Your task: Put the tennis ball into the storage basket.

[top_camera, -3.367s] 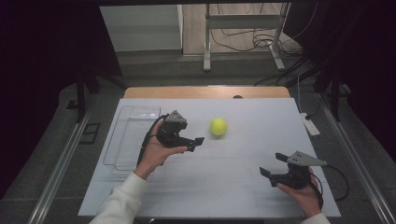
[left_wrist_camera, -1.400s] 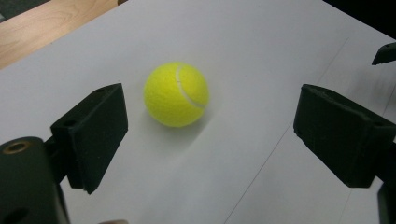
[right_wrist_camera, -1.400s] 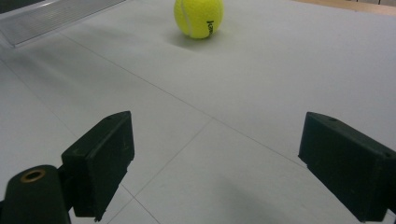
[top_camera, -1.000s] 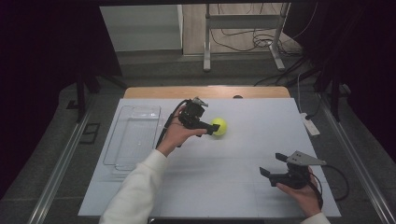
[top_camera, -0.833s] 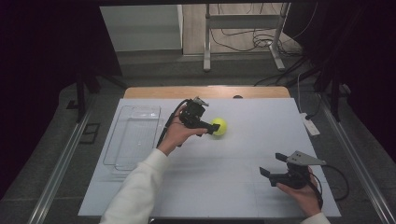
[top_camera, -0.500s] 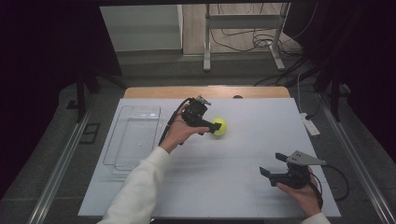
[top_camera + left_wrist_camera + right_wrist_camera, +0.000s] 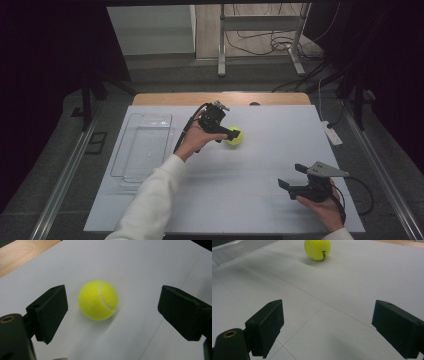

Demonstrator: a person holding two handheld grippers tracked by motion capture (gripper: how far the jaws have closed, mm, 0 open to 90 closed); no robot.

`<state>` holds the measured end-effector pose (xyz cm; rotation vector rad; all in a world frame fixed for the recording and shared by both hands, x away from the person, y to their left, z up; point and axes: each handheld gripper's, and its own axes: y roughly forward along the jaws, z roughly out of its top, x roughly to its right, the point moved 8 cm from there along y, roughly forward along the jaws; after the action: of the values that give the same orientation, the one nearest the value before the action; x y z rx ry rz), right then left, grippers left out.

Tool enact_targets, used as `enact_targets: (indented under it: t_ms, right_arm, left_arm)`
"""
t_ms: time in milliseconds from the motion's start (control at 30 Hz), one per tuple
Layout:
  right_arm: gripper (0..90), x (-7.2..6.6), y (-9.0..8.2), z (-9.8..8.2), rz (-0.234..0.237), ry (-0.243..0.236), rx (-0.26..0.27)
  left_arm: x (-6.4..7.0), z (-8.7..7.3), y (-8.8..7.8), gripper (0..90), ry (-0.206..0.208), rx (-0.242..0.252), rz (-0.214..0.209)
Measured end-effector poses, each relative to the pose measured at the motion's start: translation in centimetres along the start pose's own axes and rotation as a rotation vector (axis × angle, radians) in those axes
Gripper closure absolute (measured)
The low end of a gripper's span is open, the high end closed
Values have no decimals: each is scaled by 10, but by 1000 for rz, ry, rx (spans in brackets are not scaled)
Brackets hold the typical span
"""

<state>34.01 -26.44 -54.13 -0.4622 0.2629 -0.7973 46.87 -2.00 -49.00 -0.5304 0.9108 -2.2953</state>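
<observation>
A yellow tennis ball [image 7: 236, 138] rests on the white table sheet, a little behind the middle. My left gripper [image 7: 230, 133] reaches it from the left, held in a hand with a white sleeve. In the left gripper view the ball [image 7: 98, 300] lies on the sheet just beyond the two wide-apart black jaws of the left gripper [image 7: 112, 303], nearer the left one, and neither pad touches it. My right gripper [image 7: 291, 175] sits at the front right with open, empty jaws. Its own view has the right gripper [image 7: 327, 315] low over the sheet and the ball [image 7: 317, 249] far ahead.
A clear plastic tray [image 7: 144, 148] lies on the left side of the sheet, and its edge [image 7: 237, 248] appears at the top left of the right gripper view. A wooden table edge [image 7: 165, 98] runs behind the sheet. A white device [image 7: 332, 134] lies at the right edge.
Since the oldest frame my left gripper has moved right and away from the person, up to the ball. Over the last second it barely shifted. The right gripper and the ball have stayed put.
</observation>
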Motion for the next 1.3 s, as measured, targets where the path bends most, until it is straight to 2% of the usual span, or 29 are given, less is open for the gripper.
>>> enact_targets:
  t_ms: [1300]
  right_arm:
    - [110,0,0,-1,2,1,-2]
  left_arm:
    - [-14,1,38,94,-27,-72,0]
